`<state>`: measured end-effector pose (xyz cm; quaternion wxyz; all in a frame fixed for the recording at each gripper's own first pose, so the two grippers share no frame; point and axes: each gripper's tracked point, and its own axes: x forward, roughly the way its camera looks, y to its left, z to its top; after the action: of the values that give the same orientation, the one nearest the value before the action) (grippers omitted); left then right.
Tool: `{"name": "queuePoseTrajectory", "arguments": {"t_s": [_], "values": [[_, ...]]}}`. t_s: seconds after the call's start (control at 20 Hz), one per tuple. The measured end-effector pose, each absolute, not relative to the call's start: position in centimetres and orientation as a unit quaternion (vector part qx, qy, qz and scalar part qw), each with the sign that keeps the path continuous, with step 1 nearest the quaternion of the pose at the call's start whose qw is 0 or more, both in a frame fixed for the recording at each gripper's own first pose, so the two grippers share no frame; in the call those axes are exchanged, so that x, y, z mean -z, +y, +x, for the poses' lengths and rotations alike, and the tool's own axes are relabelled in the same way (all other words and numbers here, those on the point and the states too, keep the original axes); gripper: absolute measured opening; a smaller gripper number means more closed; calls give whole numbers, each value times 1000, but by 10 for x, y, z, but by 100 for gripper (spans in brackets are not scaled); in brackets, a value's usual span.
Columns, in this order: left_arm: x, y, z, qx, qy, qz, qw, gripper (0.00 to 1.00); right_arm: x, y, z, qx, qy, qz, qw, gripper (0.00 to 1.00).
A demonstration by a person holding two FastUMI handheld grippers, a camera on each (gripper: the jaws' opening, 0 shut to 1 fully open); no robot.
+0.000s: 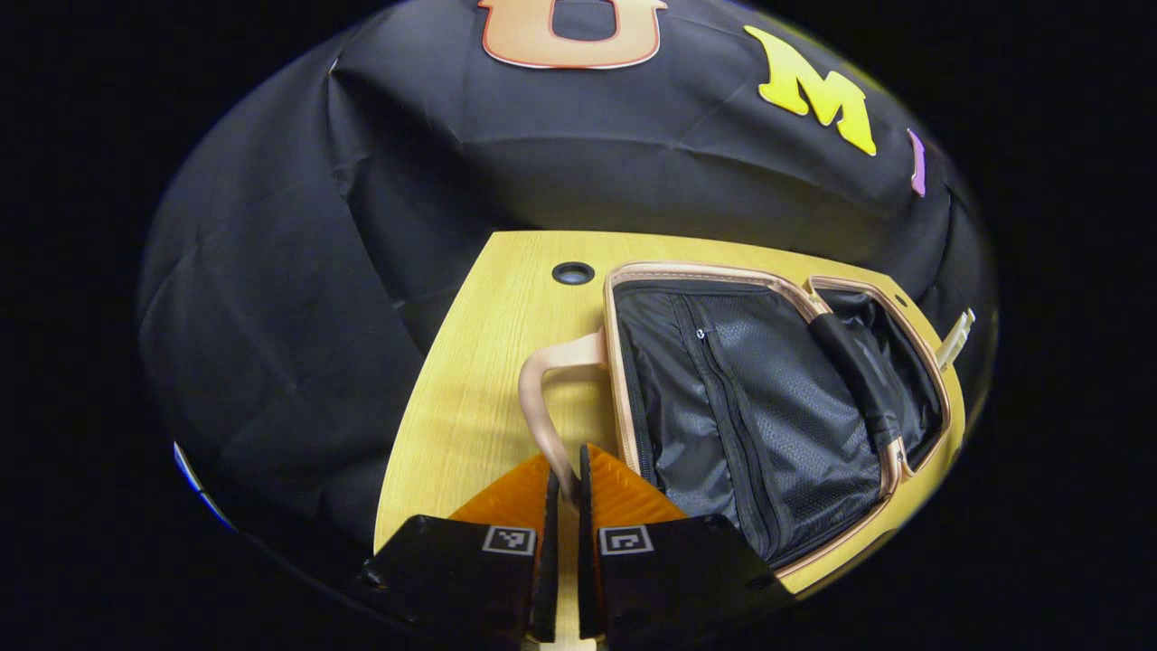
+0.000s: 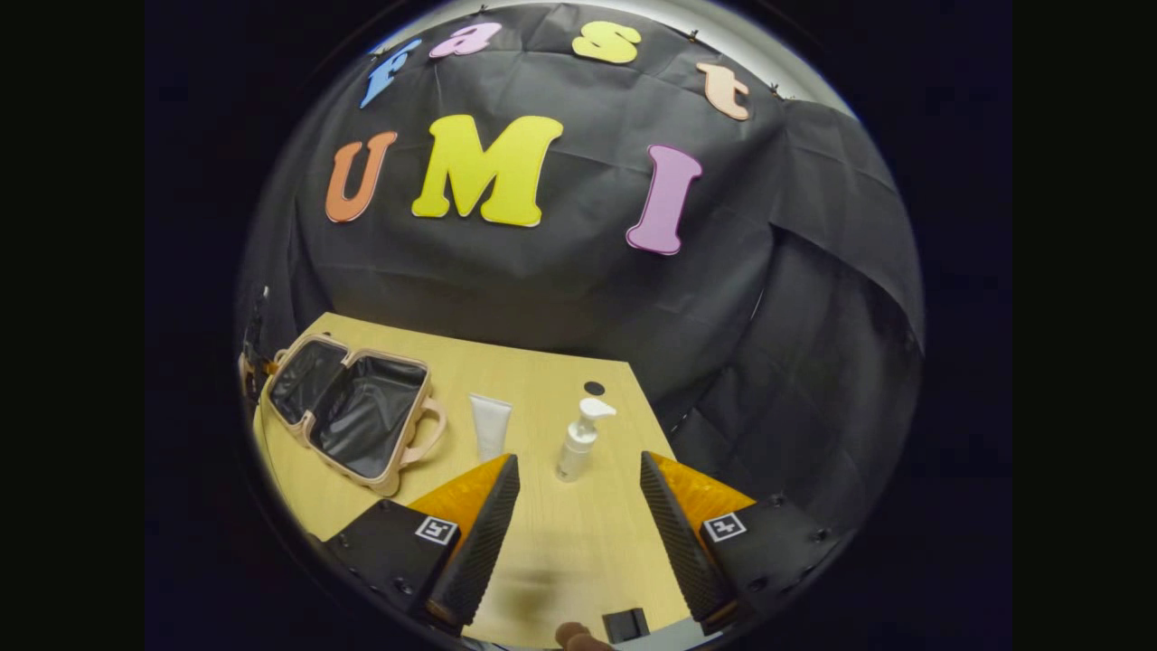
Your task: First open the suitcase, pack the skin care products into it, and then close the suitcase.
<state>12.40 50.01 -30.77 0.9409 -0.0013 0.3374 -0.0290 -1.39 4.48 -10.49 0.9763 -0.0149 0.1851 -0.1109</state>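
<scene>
The pink suitcase (image 1: 624,380) lies open on the wooden table (image 1: 470,389), its black lined halves facing up. My left gripper (image 1: 567,484) is shut on the curved suitcase handle (image 1: 535,398), which passes between its fingers. In the right gripper view the open suitcase (image 2: 394,472) sits at the table's left. A white tube (image 2: 490,423) lies flat to its right, and a white pump bottle (image 2: 578,440) stands upright beyond that. My right gripper (image 2: 578,506) hangs open above the table, just short of the pump bottle, with nothing between its fingers.
A round cable hole (image 2: 594,388) sits near the table's far edge behind the bottle. The table's right edge (image 2: 655,425) runs close past the bottle. A small dark object (image 2: 625,624) lies at the near edge. Black cloth walls close in behind.
</scene>
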Motion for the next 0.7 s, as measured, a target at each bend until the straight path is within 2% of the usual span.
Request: {"name": "queuePoseTrajectory", "arguments": {"t_s": [0.05,0.1,0.15,0.2,0.25,0.3,0.45,0.7], "values": [[305,504,124,22,338,4,941,13,106,47,-15,109,187,-16,976,80],[305,510,122,9,342,16,940,22,104,49,-15,106,185,-17,977,80],[302,514,121,-2,341,23,940,17,102,51,-15,103,181,-18,978,80],[294,515,120,-9,332,29,943,41,100,51,-13,99,176,-19,979,80],[282,511,117,-8,319,31,947,57,98,51,-10,95,171,-20,980,80],[267,505,112,-7,307,38,951,52,97,53,-6,90,168,-20,981,80],[228,475,102,-2,275,49,960,100,95,52,2,77,158,-6,984,80],[189,369,99,46,240,57,968,100,94,38,14,54,155,-4,986,80]]}}
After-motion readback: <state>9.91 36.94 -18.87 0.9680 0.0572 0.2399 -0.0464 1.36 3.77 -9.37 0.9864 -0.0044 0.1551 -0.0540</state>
